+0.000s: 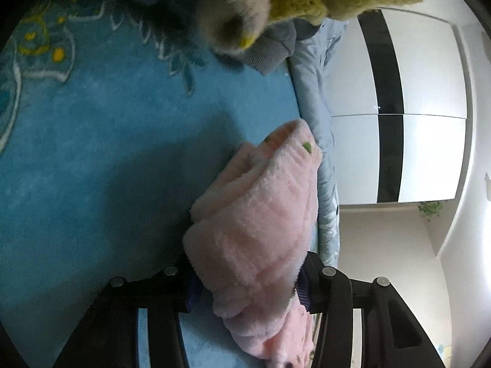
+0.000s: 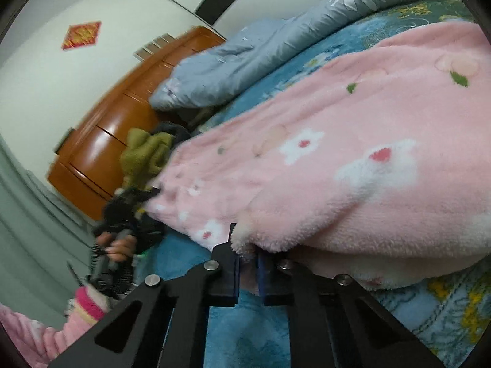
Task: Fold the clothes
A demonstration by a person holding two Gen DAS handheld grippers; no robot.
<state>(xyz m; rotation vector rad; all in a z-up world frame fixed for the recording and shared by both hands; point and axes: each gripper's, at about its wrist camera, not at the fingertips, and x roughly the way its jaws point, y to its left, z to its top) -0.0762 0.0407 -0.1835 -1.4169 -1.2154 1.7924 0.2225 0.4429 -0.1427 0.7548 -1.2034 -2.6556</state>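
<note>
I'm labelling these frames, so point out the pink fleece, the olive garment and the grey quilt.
pink fleece [image 2: 353, 165]: right wrist view, on its flowered top face.
olive garment [image 2: 144, 156]: right wrist view, middle of the crumpled heap.
grey quilt [image 2: 245, 58]: right wrist view, on its plain upper surface.

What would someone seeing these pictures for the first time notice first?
The fluffy pink garment with white flowers, spread across the blue bedspread and filling the right wrist view. Both grippers pinch it: the right gripper at its near edge, the left gripper around a bunched fold. An olive-green garment is heaped beyond.
</note>
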